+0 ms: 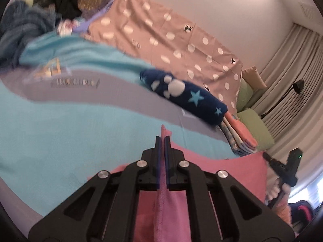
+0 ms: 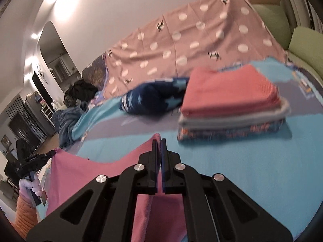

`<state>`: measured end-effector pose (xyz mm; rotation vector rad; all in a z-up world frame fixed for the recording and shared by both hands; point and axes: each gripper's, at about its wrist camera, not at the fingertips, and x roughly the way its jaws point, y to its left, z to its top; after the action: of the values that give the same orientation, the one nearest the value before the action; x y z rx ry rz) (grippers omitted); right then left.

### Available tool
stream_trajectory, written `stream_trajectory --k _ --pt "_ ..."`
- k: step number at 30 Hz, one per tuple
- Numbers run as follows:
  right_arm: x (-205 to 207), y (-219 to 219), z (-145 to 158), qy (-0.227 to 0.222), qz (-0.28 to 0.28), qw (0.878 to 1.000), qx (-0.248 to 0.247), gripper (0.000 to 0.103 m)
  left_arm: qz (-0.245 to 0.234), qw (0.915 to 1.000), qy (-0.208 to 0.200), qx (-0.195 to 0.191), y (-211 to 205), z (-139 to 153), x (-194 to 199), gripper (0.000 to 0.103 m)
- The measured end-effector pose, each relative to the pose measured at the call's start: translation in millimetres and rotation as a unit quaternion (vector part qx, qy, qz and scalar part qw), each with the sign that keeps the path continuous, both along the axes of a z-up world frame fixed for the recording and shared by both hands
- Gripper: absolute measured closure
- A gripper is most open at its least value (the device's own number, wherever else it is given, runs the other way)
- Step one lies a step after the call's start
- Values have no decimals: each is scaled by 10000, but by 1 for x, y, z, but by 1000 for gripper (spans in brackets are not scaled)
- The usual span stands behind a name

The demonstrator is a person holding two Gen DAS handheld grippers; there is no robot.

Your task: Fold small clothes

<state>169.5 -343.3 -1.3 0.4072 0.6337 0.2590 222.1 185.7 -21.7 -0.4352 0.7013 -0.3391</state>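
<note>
Turquoise bedspread (image 1: 50, 125) with grey-lilac bands fills the work surface; behind it a dusty-pink polka-dot sheet (image 1: 161, 32) hangs as a backdrop. Pink cloth (image 1: 232, 167) is stretched between the two grippers above the bedspread's near edge, long axis running side to side from one gripper to the other, top edge sagging a little in the middle, lower part hanging toward the cameras. It looks plain pink, fine-knit, with a stitched hem; exact garment type unclear. Stack of folded clothes (image 2: 232, 104) sits on the bedspread just beyond, coral piece on top, grey and printed blue under it. Navy star-print roll (image 2: 153, 100) lies beside the stack, touching or nearly so. Left gripper (image 1: 162, 141) fingers pressed together, pinching one top corner of the pink cloth. Right gripper (image 2: 159, 143) likewise clamped on the other corner.
</note>
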Motion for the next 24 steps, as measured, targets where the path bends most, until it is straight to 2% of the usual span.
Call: stream_trajectory --k 3,5,7,9,15,19,24 --pt "26 2 -21 451 -64 9989 -116 100 112 9998 76 156 2 -5 16 99" --pt "38 4 -45 992 -209 9943 -316 98 130 9988 348 328 -1 -21 29 97" --pt "34 3 -65 1389 -306 9897 -187 95 162 9965 642 519 -3 -40 36 95" --pt "17 0 -65 1325 -296 9906 -136 95 143 9958 753 498 -1 -47 29 90" --pt "-75 -14 -49 1091 -65 9940 42 89 118 9989 371 279 15 -27 -33 67" --pt "-141 -16 -49 1128 138 9933 196 89 -91 9992 245 308 4 -16 -82 63" --pt "-195 -8 -53 1170 463 9908 504 89 -887 9951 258 358 -50 -13 -119 58"
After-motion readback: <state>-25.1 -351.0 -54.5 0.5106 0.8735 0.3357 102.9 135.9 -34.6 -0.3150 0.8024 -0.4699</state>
